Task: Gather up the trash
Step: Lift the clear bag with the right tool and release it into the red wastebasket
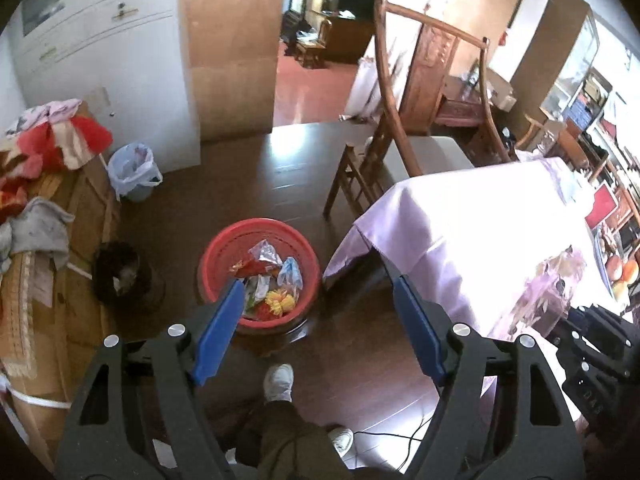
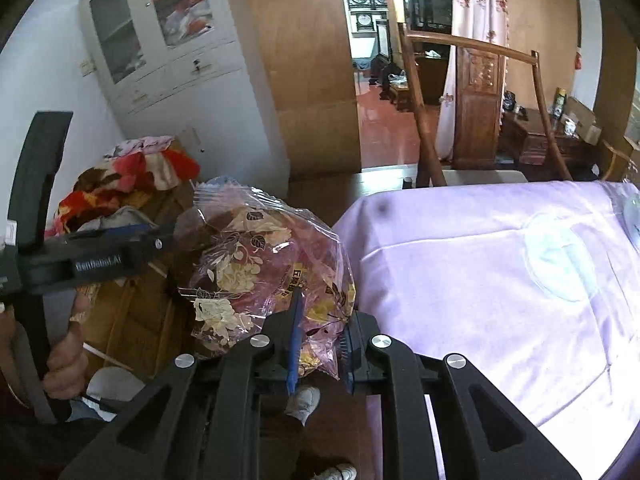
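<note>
A red basket point(image 1: 216, 248) stands on the floor and holds several crumpled wrappers point(image 1: 266, 276). My left gripper point(image 1: 320, 304) is open and empty, held above the floor just right of the basket; it also shows from the side in the right wrist view point(image 2: 120, 236). My right gripper point(image 2: 320, 320) is shut on a crinkled clear plastic bag with a leaf and flower print point(image 2: 260, 264), held in the air left of the table. The same bag shows at the right of the left wrist view point(image 1: 560, 280).
A table with a lilac cloth point(image 2: 500, 280) fills the right. A wooden chair point(image 1: 384, 152) stands behind it. Boxes piled with clothes point(image 1: 44, 184), a dark bin point(image 1: 120, 276) and a lined white bin point(image 1: 134, 172) stand at left. My feet point(image 1: 280, 380) are below.
</note>
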A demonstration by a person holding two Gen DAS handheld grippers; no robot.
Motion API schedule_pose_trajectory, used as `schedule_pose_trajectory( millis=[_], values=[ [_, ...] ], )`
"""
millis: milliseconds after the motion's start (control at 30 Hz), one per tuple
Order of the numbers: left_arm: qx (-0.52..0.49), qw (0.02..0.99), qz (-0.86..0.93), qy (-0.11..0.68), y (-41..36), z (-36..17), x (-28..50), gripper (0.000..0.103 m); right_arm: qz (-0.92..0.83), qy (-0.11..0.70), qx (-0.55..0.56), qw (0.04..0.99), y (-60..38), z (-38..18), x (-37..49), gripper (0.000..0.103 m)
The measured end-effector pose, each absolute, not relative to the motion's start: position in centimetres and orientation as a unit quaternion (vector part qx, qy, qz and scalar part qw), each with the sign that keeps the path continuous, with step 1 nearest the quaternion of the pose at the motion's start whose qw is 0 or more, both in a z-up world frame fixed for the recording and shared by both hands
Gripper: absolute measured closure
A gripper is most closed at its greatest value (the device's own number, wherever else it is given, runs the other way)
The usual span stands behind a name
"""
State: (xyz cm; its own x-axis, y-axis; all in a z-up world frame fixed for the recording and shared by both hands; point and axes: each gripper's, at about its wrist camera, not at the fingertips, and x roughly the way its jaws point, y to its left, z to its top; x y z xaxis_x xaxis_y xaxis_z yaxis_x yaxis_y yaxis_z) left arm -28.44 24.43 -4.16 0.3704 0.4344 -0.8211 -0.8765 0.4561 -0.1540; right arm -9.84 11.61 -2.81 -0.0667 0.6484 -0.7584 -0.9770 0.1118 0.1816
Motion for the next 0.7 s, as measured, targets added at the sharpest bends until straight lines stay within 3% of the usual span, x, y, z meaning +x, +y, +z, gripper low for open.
schedule_pose_trajectory(
  millis=[367,700],
  values=[
    [-0.278,0.813,0.349,0.373,32.6,-5.7,-19.8,0.029,0.552,0.407,-0.215,0.695,15.9,-5.0,-7.3,0.086],
    [-0.225,0.849,0.283,0.386,31.2,-3.7,-12.8,0.034,0.513,0.423,-0.203,0.719,14.7,-5.9,-4.3,0.086]
  ],
)
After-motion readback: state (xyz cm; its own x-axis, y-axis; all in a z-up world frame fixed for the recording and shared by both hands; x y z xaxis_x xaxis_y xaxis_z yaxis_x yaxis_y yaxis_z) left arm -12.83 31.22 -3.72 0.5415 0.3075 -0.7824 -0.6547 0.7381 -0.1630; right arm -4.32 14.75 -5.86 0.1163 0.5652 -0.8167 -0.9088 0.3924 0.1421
